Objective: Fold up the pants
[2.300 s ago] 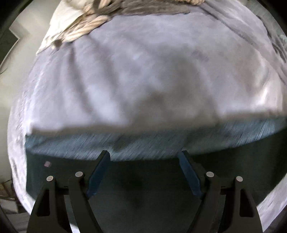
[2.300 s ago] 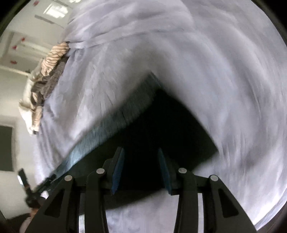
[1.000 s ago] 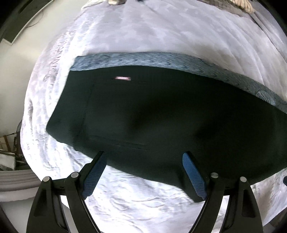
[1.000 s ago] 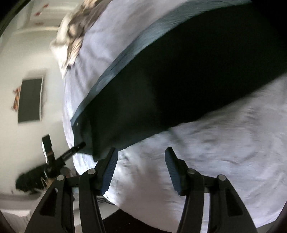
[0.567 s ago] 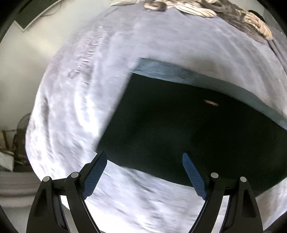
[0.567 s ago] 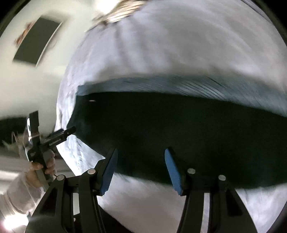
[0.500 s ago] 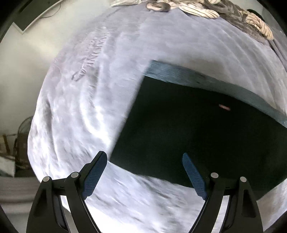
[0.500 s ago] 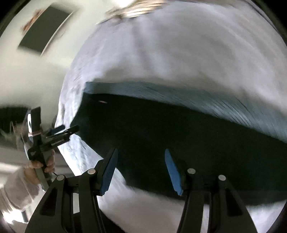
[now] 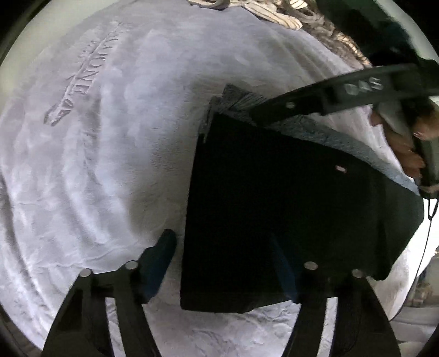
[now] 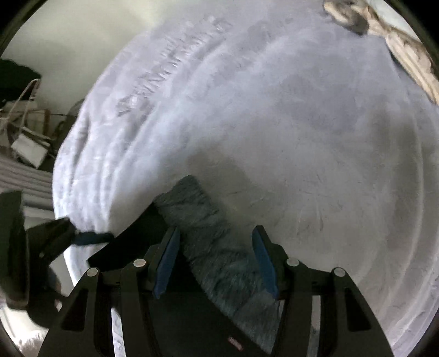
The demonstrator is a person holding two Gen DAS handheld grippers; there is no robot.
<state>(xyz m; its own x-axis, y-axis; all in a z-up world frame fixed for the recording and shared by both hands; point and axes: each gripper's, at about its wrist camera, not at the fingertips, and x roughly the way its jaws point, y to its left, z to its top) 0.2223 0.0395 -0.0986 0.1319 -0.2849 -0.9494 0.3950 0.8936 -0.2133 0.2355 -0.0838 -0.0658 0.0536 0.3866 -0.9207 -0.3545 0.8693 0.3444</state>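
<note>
The dark pants (image 9: 288, 208) lie flat on a pale grey bedspread (image 9: 104, 153), already brought down to a compact, roughly rectangular stack with the ribbed grey-blue waistband (image 9: 323, 134) running along the far edge and a small label showing on the top layer. So the early folds look done; what seems left is one more fold to halve the stack, or only a tidy-up of the corners. The left gripper (image 9: 222, 263) hovers over the near left corner of the pants, its jaws having just been closing; one blue pad sits over the bedspread just off the left edge and the other over the dark cloth, so the edge lies between them, but they are apart and not pinching. The right gripper (image 10: 216, 261) points down at the far left corner, its fingers spread with the waistband between them; the pads do not appear to press on it. In the left wrist view the same gripper reaches in from the right, held by a hand (image 9: 406, 142). A heap of striped, light-coloured laundry (image 9: 277, 13) lies at the far edge of the bed, well apart from the pants.
</note>
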